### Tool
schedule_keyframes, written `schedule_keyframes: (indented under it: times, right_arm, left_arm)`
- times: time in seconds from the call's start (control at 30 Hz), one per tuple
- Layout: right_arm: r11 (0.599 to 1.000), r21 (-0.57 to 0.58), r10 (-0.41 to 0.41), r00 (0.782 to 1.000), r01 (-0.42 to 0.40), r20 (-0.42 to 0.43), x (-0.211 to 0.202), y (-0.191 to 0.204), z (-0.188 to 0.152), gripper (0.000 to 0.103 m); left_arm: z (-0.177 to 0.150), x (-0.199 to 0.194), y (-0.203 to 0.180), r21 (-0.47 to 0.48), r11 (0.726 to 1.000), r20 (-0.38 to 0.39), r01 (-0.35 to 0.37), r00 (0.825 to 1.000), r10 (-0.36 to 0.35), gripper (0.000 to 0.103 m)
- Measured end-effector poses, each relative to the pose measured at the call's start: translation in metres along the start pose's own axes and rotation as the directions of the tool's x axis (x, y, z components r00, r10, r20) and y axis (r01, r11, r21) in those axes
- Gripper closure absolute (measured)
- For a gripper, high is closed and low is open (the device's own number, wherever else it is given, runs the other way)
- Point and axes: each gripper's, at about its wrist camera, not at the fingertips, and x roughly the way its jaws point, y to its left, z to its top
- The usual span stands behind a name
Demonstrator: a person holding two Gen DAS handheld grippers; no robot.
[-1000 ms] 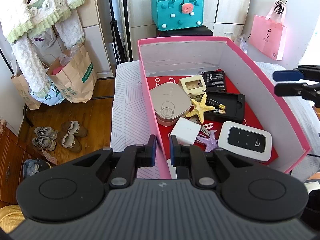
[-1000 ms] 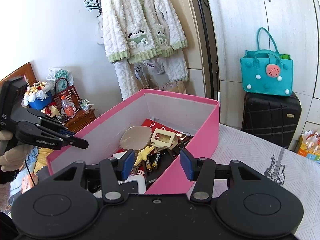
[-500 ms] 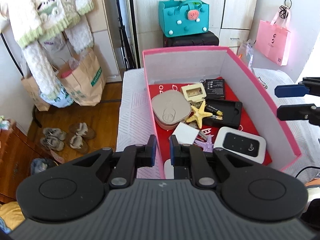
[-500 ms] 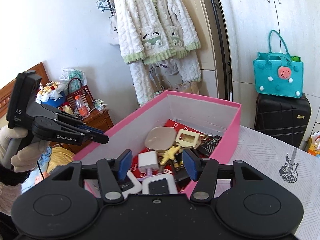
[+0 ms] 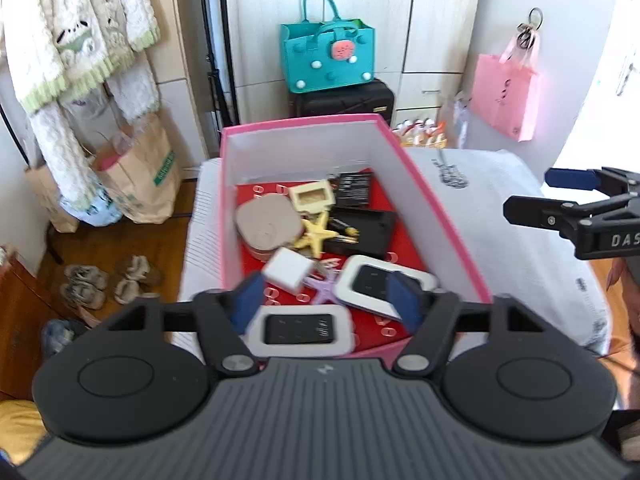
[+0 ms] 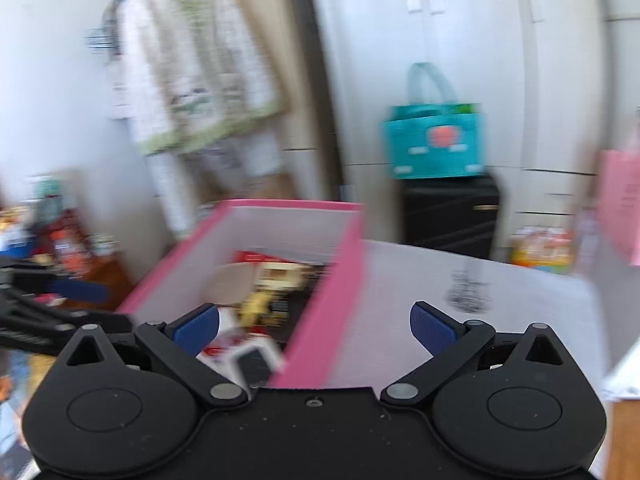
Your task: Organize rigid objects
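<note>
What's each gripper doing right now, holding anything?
Left gripper: jaws opening, nothing gripped, above the pink box.
Right gripper: jaws opening wide, nothing between them.

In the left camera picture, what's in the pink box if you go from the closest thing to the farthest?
White gadget with dark screen → white cube → yellow starfish → cream frame → back wall of the pink box.

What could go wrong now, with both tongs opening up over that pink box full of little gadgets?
1. The left tongs are opening right above the white pocket routers; a careless dip could knock one.
2. The pink box sits near the table's left edge; a nudge from the right tongs, opening beside its wall, might shift it floorward.
3. The yellow starfish lies loosely atop other items and could slide.
</note>
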Motion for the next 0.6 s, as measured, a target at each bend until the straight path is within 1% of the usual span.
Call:
schedule_keyframes:
  times: [0.03,0.07,0.1,0.13,0.2,0.27,0.3,0.37,0.43,0.53,0.6]
  right_arm:
    - [1.0,0.015,0.002,1.0,-0.002,-0.001,-0.007,-0.004,-0.002,0.0]
    - [0.999,0.034,0.008,1.0,-0.008,-0.006,-0.013,-0.009,-0.003,0.0]
    - [0.998,0.057,0.021,1.0,-0.021,-0.003,-0.019,-0.013,-0.005,0.0]
    - [0.996,0.085,0.039,0.999,-0.041,0.022,-0.028,-0.019,-0.008,0.0]
    - [0.991,0.109,0.072,0.995,-0.079,0.068,-0.043,-0.027,-0.016,0.0]
    - [0.991,0.113,0.068,0.994,-0.078,0.09,-0.054,-0.028,-0.024,0.0]
    - [0.992,0.111,0.049,0.994,-0.059,0.098,-0.059,-0.027,-0.028,0.0]
    - [0.995,0.101,-0.027,0.991,0.014,0.129,-0.067,-0.025,-0.037,0.0]
    - [0.993,0.088,-0.096,0.983,0.083,0.155,-0.075,-0.023,-0.045,0.0]
    - [0.987,0.103,-0.143,0.972,0.125,0.184,-0.083,-0.025,-0.054,0.0]
    - [0.987,0.102,-0.141,0.972,0.123,0.188,-0.086,-0.027,-0.059,0.0]
  left_arm:
    - [-0.002,-0.002,-0.001,-0.015,1.0,0.003,0.007,1.0,-0.007,0.018]
    - [-0.003,-0.003,-0.004,-0.027,1.0,0.01,0.008,1.0,-0.007,0.012]
    - [-0.005,-0.005,-0.007,-0.038,0.999,0.024,-0.001,1.0,0.002,0.01]
    - [-0.008,-0.007,-0.01,-0.047,0.999,0.04,-0.017,0.999,0.019,0.007]
    - [-0.013,-0.009,-0.017,-0.063,0.997,0.07,-0.052,0.996,0.057,0.007]
    - [-0.018,-0.009,-0.026,-0.089,0.991,0.093,-0.095,0.99,0.104,0.007]
    - [-0.022,-0.009,-0.03,-0.098,0.988,0.104,-0.117,0.986,0.127,0.007]
    - [-0.029,-0.011,-0.04,-0.106,0.981,0.138,-0.164,0.974,0.177,0.007]
    - [-0.037,-0.012,-0.052,-0.105,0.974,0.157,-0.202,0.963,0.217,0.005]
    - [-0.043,-0.015,-0.063,-0.108,0.971,0.173,-0.213,0.958,0.23,0.004]
    - [-0.048,-0.019,-0.069,-0.119,0.966,0.195,-0.232,0.948,0.251,0.001]
